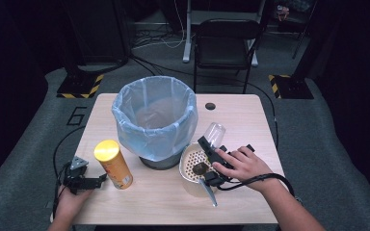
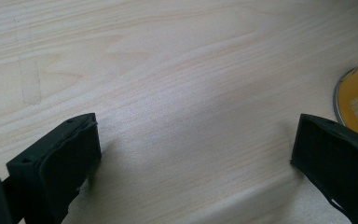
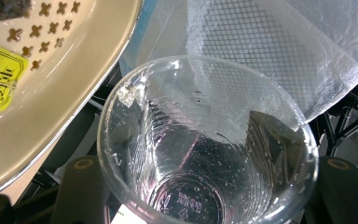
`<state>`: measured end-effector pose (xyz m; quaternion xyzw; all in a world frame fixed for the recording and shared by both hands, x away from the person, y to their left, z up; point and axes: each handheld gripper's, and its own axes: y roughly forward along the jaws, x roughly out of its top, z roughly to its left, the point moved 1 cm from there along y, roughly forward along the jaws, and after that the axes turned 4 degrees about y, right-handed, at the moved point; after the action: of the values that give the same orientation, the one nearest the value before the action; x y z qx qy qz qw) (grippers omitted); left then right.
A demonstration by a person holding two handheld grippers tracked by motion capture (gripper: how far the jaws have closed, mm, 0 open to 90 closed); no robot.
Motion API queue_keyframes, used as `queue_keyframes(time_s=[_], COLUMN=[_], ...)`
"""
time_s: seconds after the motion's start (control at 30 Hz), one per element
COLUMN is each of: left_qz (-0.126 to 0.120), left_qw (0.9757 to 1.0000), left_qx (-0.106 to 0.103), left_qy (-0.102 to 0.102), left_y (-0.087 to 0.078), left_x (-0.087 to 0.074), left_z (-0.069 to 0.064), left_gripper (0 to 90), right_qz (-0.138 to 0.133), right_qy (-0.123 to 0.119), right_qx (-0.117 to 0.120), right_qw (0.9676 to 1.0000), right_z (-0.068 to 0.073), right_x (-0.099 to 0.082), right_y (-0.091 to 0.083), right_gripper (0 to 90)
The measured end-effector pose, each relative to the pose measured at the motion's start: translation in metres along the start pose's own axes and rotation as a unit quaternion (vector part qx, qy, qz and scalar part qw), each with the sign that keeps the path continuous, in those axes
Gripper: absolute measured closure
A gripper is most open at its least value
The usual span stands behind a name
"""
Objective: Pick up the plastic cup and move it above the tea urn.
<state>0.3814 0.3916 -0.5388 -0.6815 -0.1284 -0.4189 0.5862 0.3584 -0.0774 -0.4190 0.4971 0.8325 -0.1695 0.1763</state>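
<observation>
Right tongs (image 1: pixel 211 150) clamp a clear ribbed plastic cup (image 1: pixel 214 133), jaws pressed on its wall low down near the base. The cup is held off the table, tipped so its mouth points toward the bin, near the table's right edge. My read: it is tipped to dump its contents, or already has; a few droplets cling inside (image 3: pixel 205 154), otherwise it looks empty.

Just beside it, under the right hand (image 1: pixel 243 166), sits a round cream plastic strainer bowl (image 1: pixel 189 163) with cross-shaped holes and a yellow sticker, some dark scrap in it. It touches the bin's foot, probably parked close for short moves.

Mesh waste bin lined with a thin pale-blue plastic bag (image 1: pixel 155 120) stands at the table's centre toward the far edge, bag folded over the rim, crinkly and translucent.

Left tongs (image 1: pixel 87 182) rest at the near left corner of the light wood-grain table (image 1: pixel 241 115), jaws wide apart, nothing between them, looks idle. Right next to them stands a tall orange cardboard tube can with a shiny gold lid (image 1: pixel 113 163), upright, untouched.
</observation>
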Motion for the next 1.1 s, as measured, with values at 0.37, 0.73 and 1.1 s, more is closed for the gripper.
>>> queue_keyframes(time_s=[0.37, 0.73, 1.1], left_qz=[0.000, 0.002, 0.002], left_qw=[1.0000, 1.0000, 1.0000], left_qx=[-0.001, -0.001, -0.001], left_qy=[-0.002, -0.001, 0.000], left_y=[0.000, 0.000, 0.000], left_x=[0.000, 0.000, 0.000], left_z=[0.000, 0.000, 0.000], left_gripper=[1.0, 1.0, 1.0], right_qz=[-0.006, -0.011, -0.019], right_qy=[0.009, 0.042, 0.129], right_qx=[0.002, 0.007, -0.025], right_qw=[0.9999, 0.9990, 0.9912], right_z=[-0.004, -0.005, -0.008], right_x=[-0.002, -0.005, -0.008], right_y=[-0.001, -0.003, -0.003], right_gripper=[37.7, 37.4, 37.0])
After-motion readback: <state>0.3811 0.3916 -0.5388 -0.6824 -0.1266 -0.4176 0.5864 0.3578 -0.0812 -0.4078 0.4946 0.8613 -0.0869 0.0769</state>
